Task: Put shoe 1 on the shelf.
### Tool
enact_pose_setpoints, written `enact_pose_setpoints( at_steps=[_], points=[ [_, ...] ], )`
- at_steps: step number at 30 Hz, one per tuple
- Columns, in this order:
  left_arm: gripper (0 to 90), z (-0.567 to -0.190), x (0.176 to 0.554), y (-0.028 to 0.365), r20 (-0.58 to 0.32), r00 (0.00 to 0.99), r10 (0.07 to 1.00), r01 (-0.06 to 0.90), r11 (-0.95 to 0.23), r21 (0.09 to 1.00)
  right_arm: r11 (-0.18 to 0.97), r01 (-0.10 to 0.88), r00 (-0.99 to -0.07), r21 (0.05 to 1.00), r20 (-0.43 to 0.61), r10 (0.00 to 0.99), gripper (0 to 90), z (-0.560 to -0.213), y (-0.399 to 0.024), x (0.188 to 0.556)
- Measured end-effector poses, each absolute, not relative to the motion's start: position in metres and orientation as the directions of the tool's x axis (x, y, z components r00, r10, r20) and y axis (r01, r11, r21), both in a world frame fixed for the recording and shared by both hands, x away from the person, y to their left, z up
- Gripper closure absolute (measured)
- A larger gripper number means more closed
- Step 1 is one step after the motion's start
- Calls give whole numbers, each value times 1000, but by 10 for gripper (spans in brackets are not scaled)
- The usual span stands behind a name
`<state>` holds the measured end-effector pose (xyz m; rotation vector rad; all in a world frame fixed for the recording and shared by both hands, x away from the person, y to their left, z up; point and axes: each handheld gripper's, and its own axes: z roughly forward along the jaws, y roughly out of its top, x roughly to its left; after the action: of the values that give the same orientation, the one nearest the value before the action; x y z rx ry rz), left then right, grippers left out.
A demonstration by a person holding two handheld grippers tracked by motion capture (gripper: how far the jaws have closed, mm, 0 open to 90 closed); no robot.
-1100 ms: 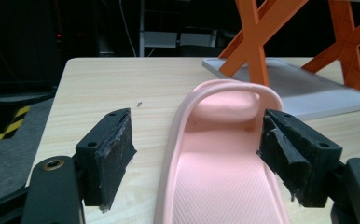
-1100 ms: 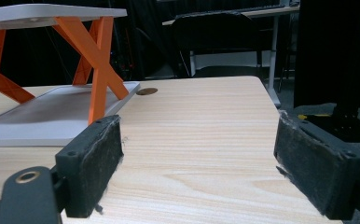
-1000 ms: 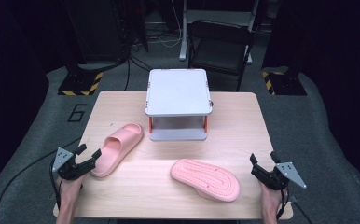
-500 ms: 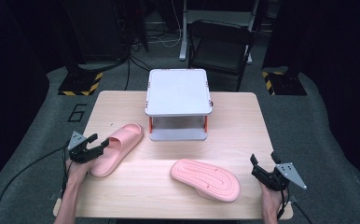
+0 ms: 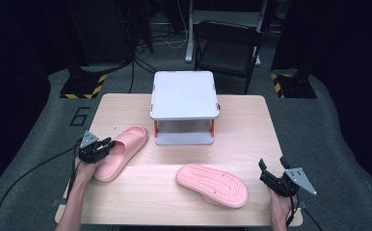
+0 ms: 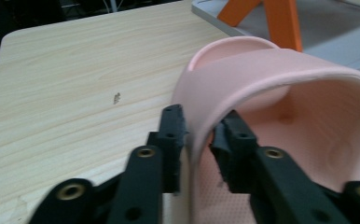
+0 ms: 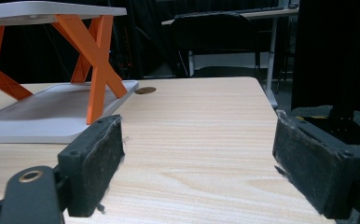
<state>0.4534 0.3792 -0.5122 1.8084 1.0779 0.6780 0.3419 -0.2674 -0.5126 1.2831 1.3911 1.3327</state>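
A pink slipper (image 5: 126, 144) lies upright at the table's left. My left gripper (image 5: 102, 147) has just been closing and is now shut on the side of its strap. In the left gripper view the jaws of the left gripper (image 6: 201, 120) pinch the strap's edge, with the slipper (image 6: 308, 93) arching off to the right. A second pink slipper (image 5: 212, 184) lies sole up at front centre. My right gripper (image 5: 270, 174) rests near the table's front right corner, open, apart from that slipper. Nothing sits between the pads of the right gripper (image 7: 199, 161).
A grey two-level stand (image 5: 184, 94) with orange legs sits at the back centre of the wooden table (image 5: 242, 130); its lower shelf (image 7: 52, 112) lies left of my right gripper. A black chair (image 5: 227, 53) stands behind the table.
My left gripper has moved forward and right onto the upright slipper and closed on its strap. The right gripper and the sole-up slipper have stayed put.
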Motion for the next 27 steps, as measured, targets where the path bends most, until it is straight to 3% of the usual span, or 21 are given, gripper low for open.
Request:
enact_pose_setpoints(
  at_steps=[14,27],
  points=[
    [762,-488,417,352,9,560,828,323,-229,918,-69,135,-164,988,91,982,162,-513,-266,343],
    [754,-488,443,263,0,593,805,325,-239,915,-73,128,-166,989,94,982,162,-511,-266,342]
  ],
)
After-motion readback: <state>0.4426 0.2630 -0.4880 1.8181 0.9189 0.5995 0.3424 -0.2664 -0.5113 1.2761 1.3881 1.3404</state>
